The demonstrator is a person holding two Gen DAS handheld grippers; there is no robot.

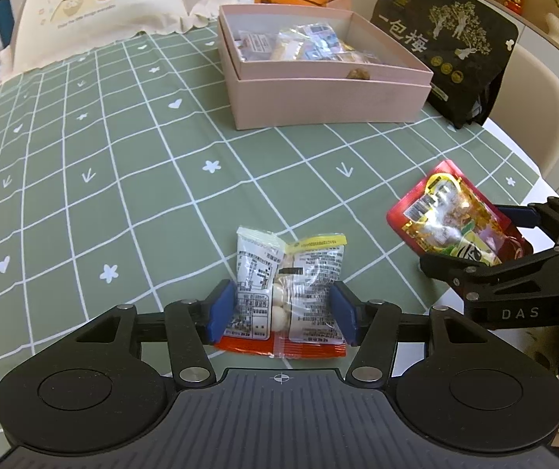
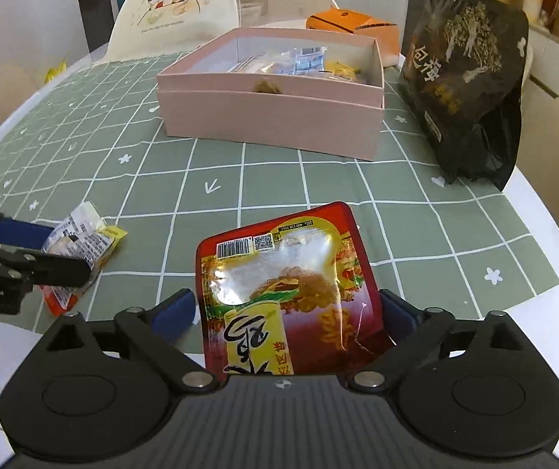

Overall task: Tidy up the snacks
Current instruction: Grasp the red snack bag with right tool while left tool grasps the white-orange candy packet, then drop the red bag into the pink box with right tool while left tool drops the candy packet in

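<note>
Both grippers are down at the near edge of the table, each straddling a snack. Left gripper (image 1: 281, 314) has its blue pads on either side of the clear peanut packet (image 1: 289, 285), which lies flat on the green checked tablecloth (image 1: 123, 179); the pads sit right at the packet's edges, and whether they press yet I cannot tell from the left wrist view, though nothing looks pinched or crumpled. Right gripper (image 2: 289, 314) frames the red snack pouch (image 2: 285, 289), jaws spread wide, a gap showing beside the left pad (image 2: 174, 308) — so no grip there. The pouch tilts up a little at its near end, resting between the fingers.

Further back stands the pink box (image 2: 271, 117), open, already holding several small wrapped snacks. Beside it the big black bag (image 2: 471, 82) leans upright, and an orange box (image 2: 352, 23) sits behind.

My read: this is the pick-up step, two at once. Next up, each pair of jaws needs to close firmly on its packet, lift clear of the cloth, and carry forward over the pink rim for the drop.
</note>
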